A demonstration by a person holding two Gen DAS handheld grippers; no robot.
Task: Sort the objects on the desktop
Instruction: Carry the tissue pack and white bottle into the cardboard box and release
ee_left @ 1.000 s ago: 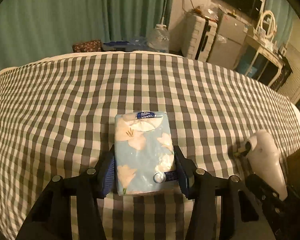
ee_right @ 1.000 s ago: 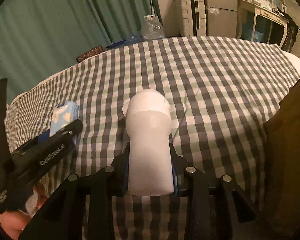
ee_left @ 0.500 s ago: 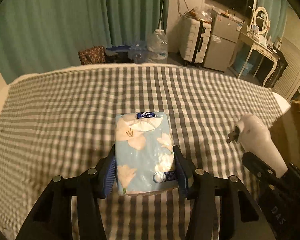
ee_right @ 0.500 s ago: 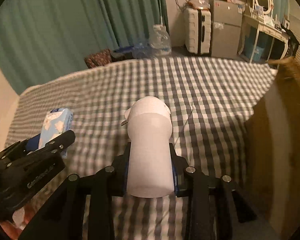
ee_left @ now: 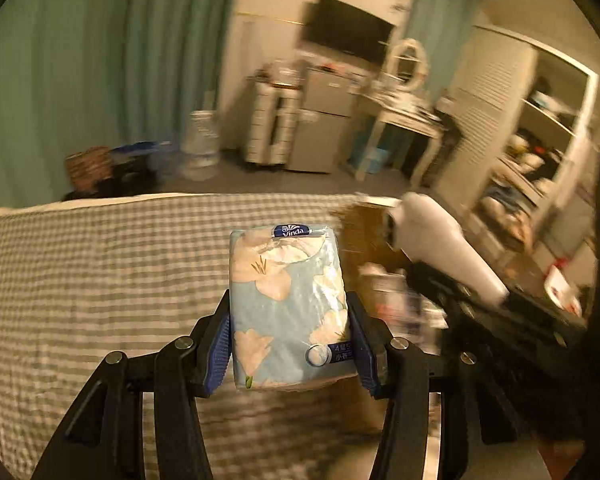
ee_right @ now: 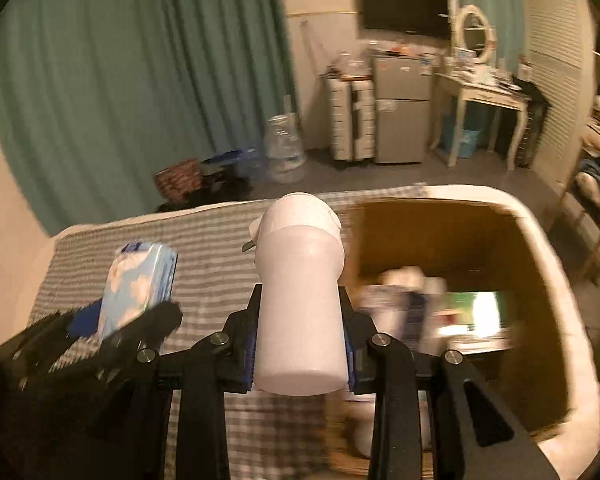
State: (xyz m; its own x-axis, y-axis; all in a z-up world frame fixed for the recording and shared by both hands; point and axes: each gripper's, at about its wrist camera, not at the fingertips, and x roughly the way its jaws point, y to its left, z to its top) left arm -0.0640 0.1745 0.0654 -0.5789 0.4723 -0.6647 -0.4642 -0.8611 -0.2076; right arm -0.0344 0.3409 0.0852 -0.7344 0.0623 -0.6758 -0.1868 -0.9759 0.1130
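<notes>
The left gripper (ee_left: 290,344) clamps a tissue pack (ee_left: 286,304) at centre frame: soft, light, and it gives under the pads, so a grip across its lower sides suits it. The right gripper (ee_right: 300,346) grasps a white bottle (ee_right: 300,300), rigid and probably slick, beside the cardboard box (ee_right: 532,240) at right, whose contents are blurred.
</notes>
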